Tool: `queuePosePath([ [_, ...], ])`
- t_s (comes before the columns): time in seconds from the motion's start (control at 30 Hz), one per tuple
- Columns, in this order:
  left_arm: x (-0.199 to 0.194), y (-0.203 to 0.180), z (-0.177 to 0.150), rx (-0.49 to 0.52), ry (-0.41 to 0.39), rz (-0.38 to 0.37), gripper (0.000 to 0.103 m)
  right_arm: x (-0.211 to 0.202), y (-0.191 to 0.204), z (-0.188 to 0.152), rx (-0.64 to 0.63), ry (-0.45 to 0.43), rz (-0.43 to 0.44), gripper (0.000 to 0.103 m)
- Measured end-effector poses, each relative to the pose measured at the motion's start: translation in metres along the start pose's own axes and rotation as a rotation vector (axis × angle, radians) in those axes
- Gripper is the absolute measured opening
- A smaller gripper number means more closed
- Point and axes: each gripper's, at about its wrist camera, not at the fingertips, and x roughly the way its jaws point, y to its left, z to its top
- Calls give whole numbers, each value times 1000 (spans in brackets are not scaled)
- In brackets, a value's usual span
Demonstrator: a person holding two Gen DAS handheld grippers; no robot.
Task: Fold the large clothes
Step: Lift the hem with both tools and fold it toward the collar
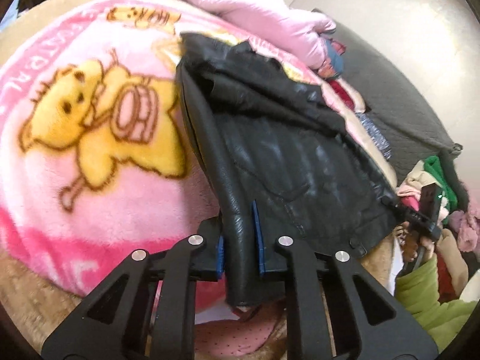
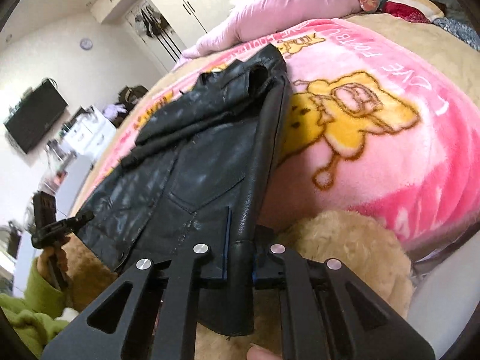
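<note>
A black leather jacket (image 1: pixel 285 162) lies spread on a pink blanket with a yellow bear print (image 1: pixel 90 120). My left gripper (image 1: pixel 240 241) is shut on the jacket's near hem, and its blue pads (image 1: pixel 257 234) press the leather edge from both sides. At the right of the left wrist view, my right gripper (image 1: pixel 390 202) pinches the jacket's other lower corner. In the right wrist view the right gripper (image 2: pixel 241 250) is shut on a rolled edge of the jacket (image 2: pixel 195 156). The left gripper (image 2: pixel 85 217) clamps the far-left corner there. The held hem is lifted slightly off the bed.
A pale pink padded coat (image 1: pixel 255 9) lies along the far side of the bed. A heap of mixed clothes (image 1: pixel 435 180) sits at the right. A green sleeve (image 2: pixel 30 300) holds the left gripper. A beige fleece (image 2: pixel 345 249) covers the bed's near edge. A wardrobe (image 2: pixel 186 0) and a wall television (image 2: pixel 33 117) stand behind.
</note>
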Motion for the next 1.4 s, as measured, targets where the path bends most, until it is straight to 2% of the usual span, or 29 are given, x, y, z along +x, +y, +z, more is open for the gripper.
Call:
queuePosePath([
  [0.2,-29,-13,2,19,-49,-79,7,-36,4,4,43,-118,97,8],
  [0.3,-36,-12,16,-5,-73,-121,7,-45,3,15,84,-171,131,8],
  [0.5,-40,-17,57,-4,-147,-173,7,-50,-3,37,180,-267,200,8],
  [0.73,-39,-20,109,-26,-212,-207,7,-43,7,92,241,-342,246,8],
  [0.93,-21,-13,152,-69,-227,-214,7,-15,-3,149,323,-337,322,9],
  [1.07,0,-6,184,-135,-223,-236,8,14,-16,185,394,-322,336,9],
  [1.4,54,13,246,-198,-193,-159,9,79,-50,235,520,-280,253,9],
])
